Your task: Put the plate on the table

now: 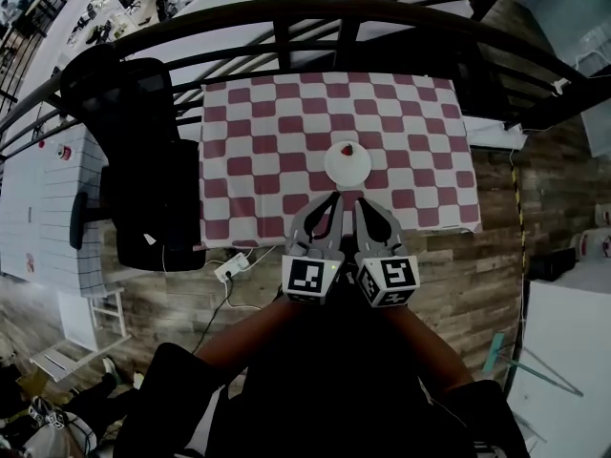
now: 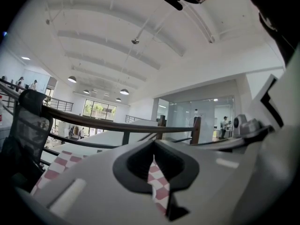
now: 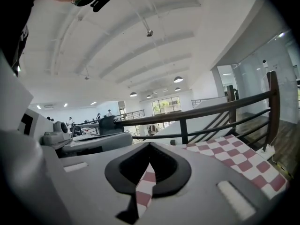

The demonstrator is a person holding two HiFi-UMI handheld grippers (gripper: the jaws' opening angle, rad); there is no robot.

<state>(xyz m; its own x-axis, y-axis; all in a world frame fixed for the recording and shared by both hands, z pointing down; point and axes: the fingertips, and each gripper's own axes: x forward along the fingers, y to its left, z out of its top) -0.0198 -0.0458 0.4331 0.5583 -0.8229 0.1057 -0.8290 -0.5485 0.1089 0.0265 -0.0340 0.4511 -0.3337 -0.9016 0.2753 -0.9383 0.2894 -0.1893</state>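
Note:
A white plate [image 1: 347, 165] with a small red thing on it lies on the red-and-white checked table [image 1: 267, 151], near the middle of its front half. Both grippers are held side by side just short of the plate, over the table's near edge. The left gripper [image 1: 333, 198] is shut with nothing in it, and so is the right gripper [image 1: 362, 201]. In the left gripper view the left gripper [image 2: 153, 146] shows only a sliver of checked cloth [image 2: 159, 184] past its jaws. The right gripper view shows the right gripper [image 3: 150, 146] the same way; the plate is hidden in both.
A black office chair [image 1: 143, 160] stands against the table's left side. A dark curved railing [image 1: 315, 12] runs behind the table. A white power strip [image 1: 232, 267] lies on the wooden floor by the front left corner. White furniture [image 1: 563, 370] stands at the right.

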